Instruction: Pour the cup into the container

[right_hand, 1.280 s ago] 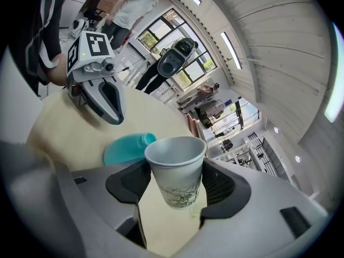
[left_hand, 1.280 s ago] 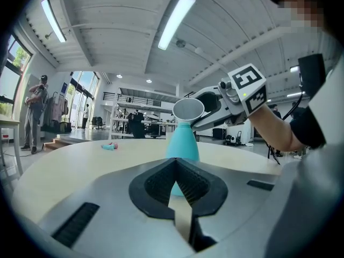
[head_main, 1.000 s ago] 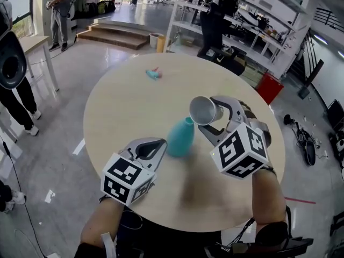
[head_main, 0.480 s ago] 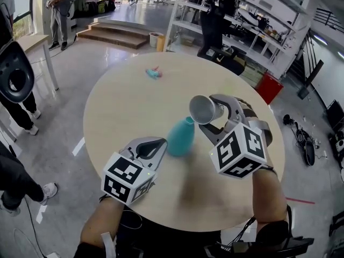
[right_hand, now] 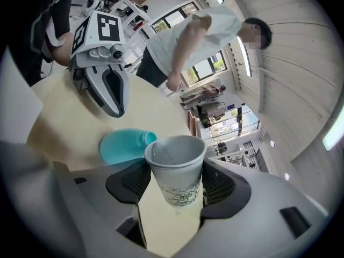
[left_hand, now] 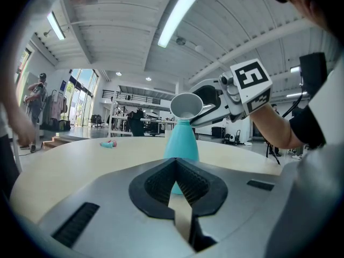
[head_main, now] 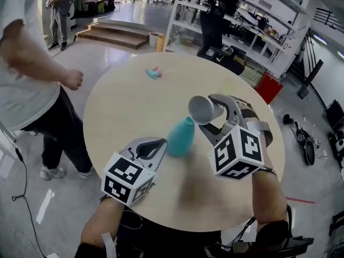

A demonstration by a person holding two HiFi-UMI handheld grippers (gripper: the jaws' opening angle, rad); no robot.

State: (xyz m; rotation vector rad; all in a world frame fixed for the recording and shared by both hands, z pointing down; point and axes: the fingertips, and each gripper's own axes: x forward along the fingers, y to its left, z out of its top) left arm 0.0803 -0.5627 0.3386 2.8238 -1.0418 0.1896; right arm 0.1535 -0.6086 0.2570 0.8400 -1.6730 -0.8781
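Over the table (head_main: 118, 106), the right gripper (head_main: 213, 115) clamps the tipped paper cup (head_main: 201, 110), its rim just above the upright teal bottle (head_main: 180, 137); the nearby left gripper (head_main: 157, 144) has its jaws together, empty.

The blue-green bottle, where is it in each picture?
Head view: bottle, middle of the table, just below the tilted paper cup.
Left gripper view: dead centre, just beyond the fingers.
Right gripper view: left of centre, behind the paper cup.
Shared landmark: the paper cup at the bottle's neck.
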